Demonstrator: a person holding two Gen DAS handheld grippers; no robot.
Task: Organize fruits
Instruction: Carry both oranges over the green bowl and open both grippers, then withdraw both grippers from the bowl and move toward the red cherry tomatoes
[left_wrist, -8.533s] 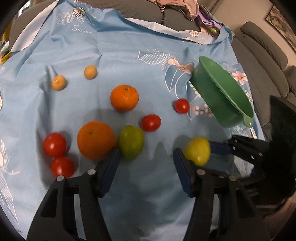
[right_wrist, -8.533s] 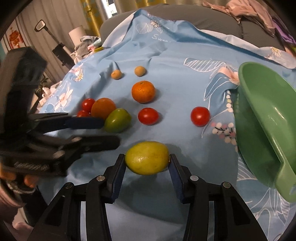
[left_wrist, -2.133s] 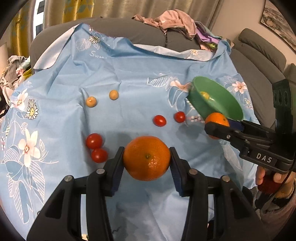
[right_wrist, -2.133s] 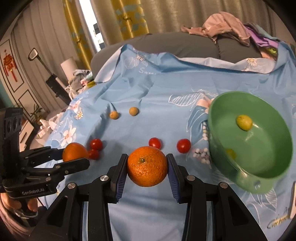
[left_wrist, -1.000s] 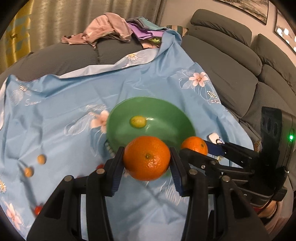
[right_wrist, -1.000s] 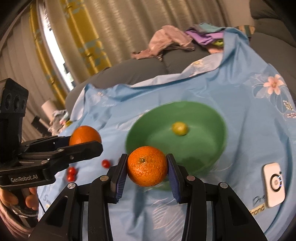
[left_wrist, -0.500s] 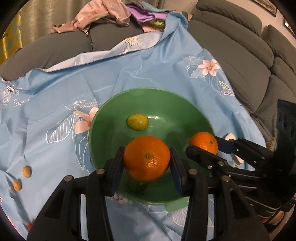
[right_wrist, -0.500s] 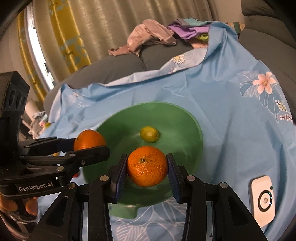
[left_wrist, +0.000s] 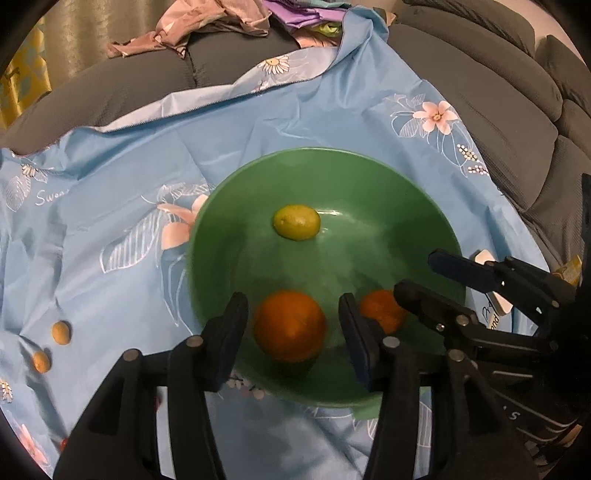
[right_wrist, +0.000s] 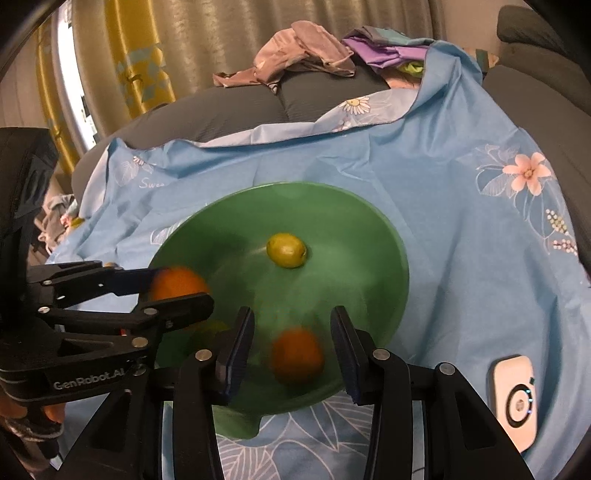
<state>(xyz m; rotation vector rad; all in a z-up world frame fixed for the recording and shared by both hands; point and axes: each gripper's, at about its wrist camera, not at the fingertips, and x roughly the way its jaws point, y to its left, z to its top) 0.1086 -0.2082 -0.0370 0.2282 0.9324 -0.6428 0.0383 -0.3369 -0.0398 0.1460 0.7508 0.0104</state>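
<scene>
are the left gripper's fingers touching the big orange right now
Apart. The left wrist view shows green bowl on both sides of the blurred orange, between it and the left gripper fingers.

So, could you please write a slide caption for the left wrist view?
Open left tongs release an orange into the green bowl, beside a yellow-green fruit.

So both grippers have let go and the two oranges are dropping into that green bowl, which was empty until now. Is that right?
Not quite: the green bowl was not empty. The left wrist view shows a yellow-green fruit already lying in it. The rest holds: the left gripper and right gripper are both open, with the larger orange and the smaller orange blurred, loose over the bowl.
</scene>
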